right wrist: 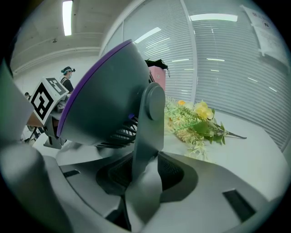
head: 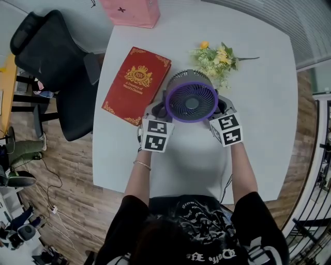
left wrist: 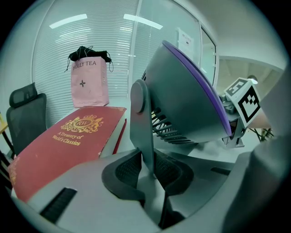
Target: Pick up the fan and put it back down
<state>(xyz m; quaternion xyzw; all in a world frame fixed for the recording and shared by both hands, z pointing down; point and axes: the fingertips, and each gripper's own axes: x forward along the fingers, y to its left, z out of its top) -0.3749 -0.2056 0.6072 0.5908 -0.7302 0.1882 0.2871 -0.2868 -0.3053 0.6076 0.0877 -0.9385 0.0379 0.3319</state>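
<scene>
A grey fan (head: 191, 98) with a purple front ring stands tilted back on the white table (head: 258, 77), between my two grippers. My left gripper (head: 155, 111) is on the fan's left side. In the left gripper view its pads (left wrist: 125, 170) press on the fan's grey side arm (left wrist: 142, 127). My right gripper (head: 225, 107) is at the fan's right side. In the right gripper view the other side arm (right wrist: 150, 132) runs between the jaws (right wrist: 145, 175), and the pads (right wrist: 170, 170) sit beside it without clearly pressing. The fan's foot is hidden.
A red book (head: 135, 84) lies left of the fan, close to my left gripper. Yellow artificial flowers (head: 217, 58) lie behind the fan to the right. A pink paper bag (head: 132, 11) stands at the table's far edge, and a black office chair (head: 51, 67) is off the left side.
</scene>
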